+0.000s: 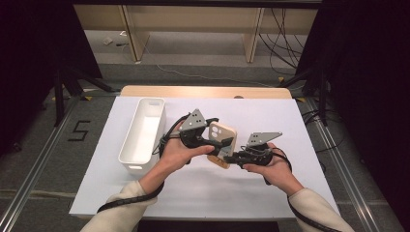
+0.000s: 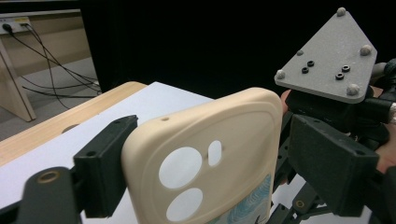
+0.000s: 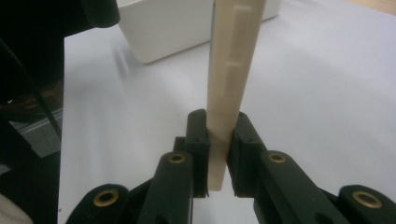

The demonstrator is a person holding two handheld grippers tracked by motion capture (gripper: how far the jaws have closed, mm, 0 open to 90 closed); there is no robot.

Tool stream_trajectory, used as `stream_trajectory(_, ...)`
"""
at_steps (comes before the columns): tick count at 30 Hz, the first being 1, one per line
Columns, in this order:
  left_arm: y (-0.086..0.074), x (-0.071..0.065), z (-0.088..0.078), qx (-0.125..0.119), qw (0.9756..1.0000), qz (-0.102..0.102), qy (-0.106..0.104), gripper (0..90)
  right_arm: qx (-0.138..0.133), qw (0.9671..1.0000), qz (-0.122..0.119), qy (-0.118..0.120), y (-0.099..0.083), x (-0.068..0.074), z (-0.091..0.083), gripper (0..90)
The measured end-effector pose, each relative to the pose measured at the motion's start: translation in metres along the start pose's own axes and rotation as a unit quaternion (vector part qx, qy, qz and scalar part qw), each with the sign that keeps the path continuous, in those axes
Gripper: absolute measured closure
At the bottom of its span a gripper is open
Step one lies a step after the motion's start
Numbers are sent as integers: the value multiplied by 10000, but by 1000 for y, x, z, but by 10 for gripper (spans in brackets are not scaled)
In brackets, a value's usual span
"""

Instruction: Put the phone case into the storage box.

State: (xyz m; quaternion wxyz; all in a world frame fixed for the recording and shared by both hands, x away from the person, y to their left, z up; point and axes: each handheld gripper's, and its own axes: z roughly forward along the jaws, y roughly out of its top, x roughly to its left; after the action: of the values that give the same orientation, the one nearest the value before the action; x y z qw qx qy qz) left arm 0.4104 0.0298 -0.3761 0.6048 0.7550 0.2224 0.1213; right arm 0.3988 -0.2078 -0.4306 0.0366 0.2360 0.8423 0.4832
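Phone case [image 1: 222, 137] in cream plastic sits in the air between the two hands, above the white-covered counter [image 1: 270, 193], near its middle and just right of a white rectangular bin [image 1: 143, 136]. From the high view it stands roughly upright with its camera cut-outs facing the camera above. The right hand-held gripper [image 1: 231, 158] has its black jaws clamped on the case's lower edge; in the right gripper view the case [image 3: 229, 88] is seen edge-on, rising straight up from between the two pads [image 3: 198, 140], which press on either face of it with no gap showing. The left hand-held gripper [image 1: 212, 137] reaches in from the left at the case's upper part. In the left gripper view its jaws stand wide on either side of the case [image 2: 210, 158]: the left-hand pad [image 2: 105, 165] lies against or just beside the case's rounded edge, while the right-hand pad [image 2: 329, 170] stands off from the other edge with a dark gap between, so this gripper is spread open around the case rather than gripping it. Beyond the case in that view sits the grey three-cornered plate [image 2: 329, 58] of the other gripper. Both forearms come in from the bottom in pale sleeves [image 1: 121, 212], each with a black cable [image 1: 126, 200] trailing back along it.
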Motion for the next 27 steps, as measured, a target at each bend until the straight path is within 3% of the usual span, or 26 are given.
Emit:
stream_trajectory(7, 1, 2, -3, -16, 10000, -48, 74, 192, -26, 9997, 130, -226, 0, -1, -2, 807)
stream_trajectory(11, 2, 2, -5, 57, 9994, -153, 317, 44, -74, 9990, 219, -377, 1, 0, -2, 807)
stream_trajectory(14, 2, 3, -6, 41, 9989, -130, 453, 0, -78, 9985, 271, -469, 0, -1, -2, 807)
stream_trajectory(20, 2, 2, -6, 35, 9978, -114, 659, 0, -95, 9976, 315, -602, 2, 1, 1, 807)
stream_trajectory(27, 1, -1, -4, -29, 9970, -182, 745, 0, -91, 9964, 349, -765, 4, 6, 6, 807)
